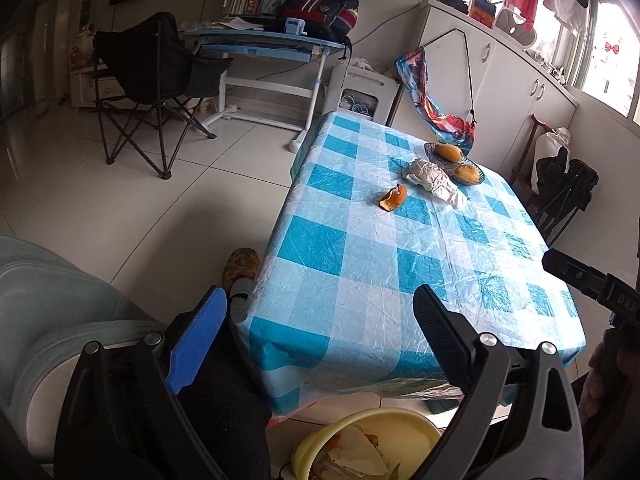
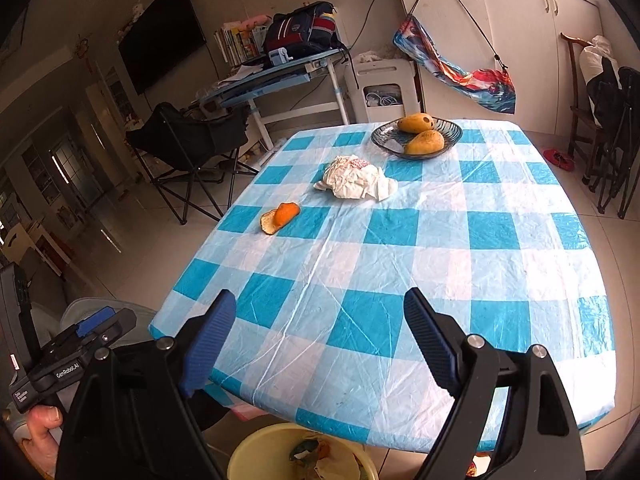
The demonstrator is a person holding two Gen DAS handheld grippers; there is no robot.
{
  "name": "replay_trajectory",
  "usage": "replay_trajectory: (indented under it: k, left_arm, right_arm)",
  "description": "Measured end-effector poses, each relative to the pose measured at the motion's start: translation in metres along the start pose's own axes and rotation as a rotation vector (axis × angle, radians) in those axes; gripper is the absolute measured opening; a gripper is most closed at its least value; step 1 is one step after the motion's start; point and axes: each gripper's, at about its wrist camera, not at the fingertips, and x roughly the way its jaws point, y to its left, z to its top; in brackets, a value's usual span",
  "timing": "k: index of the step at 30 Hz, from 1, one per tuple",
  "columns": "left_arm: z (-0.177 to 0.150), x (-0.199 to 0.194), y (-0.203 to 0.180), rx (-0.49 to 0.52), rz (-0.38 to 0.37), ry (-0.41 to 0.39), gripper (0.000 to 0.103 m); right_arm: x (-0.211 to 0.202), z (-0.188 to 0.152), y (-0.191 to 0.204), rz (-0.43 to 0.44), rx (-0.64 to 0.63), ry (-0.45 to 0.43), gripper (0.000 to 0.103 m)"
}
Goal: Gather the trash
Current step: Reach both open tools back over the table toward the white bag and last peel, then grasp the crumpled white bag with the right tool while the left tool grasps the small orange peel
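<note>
Evidently stood partway through. Saw scraps already lying in the yellow bin (image 2: 256,450), directly beneath both tools at the near table edge, so judged some collecting as done. Left on the checked tablecloth (image 2: 400,248), well ahead of the fingers: an orange peel (image 2: 279,217), ahead and to the left of the right gripper (image 2: 320,344), and a crumpled white paper wad (image 2: 356,180) farther out, just short of the glass dish (image 2: 416,136) holding two mangoes (image 2: 424,142). Took the mangoes for fruit to keep, not trash, though only as a guess. Found the right gripper spread wide with nothing between its pads. Found the left gripper (image 1: 320,336) likewise parted and carrying nothing, hovering over the table's near corner above the bin. Reckoned two pieces remaining, peel nearest.
</note>
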Motion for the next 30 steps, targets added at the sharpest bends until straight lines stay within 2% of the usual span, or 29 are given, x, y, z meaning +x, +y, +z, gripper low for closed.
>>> replay_trajectory:
  k: [7, 12, 22, 27, 28, 29, 30]
  left_arm:
    - [0.030, 0.040, -0.016, 0.018, -0.017, 0.006, 0.092]
    - [0.047, 0.067, -0.026, 0.042, -0.012, 0.008, 0.092]
    - [0.068, 0.112, -0.048, 0.105, -0.012, 0.019, 0.092]
    - [0.076, 0.138, -0.057, 0.116, -0.032, 0.049, 0.092]
    - [0.079, 0.143, -0.059, 0.116, -0.039, 0.059, 0.092]
    - [0.081, 0.148, -0.062, 0.114, -0.052, 0.066, 0.092]
    - [0.085, 0.151, -0.065, 0.118, -0.055, 0.066, 0.092]
  right_arm:
    - [0.059, 0.053, -0.005, -0.037, -0.075, 0.004, 0.084]
    - [0.099, 0.079, -0.011, -0.047, -0.098, 0.012, 0.085]
    - [0.148, 0.097, -0.022, -0.043, -0.109, 0.034, 0.086]
    - [0.175, 0.104, -0.027, -0.048, -0.107, 0.083, 0.086]
    - [0.180, 0.104, -0.027, -0.047, -0.109, 0.097, 0.086]
    - [0.186, 0.104, -0.028, -0.044, -0.105, 0.121, 0.081]
    - [0.190, 0.105, -0.030, -0.034, -0.094, 0.145, 0.071]
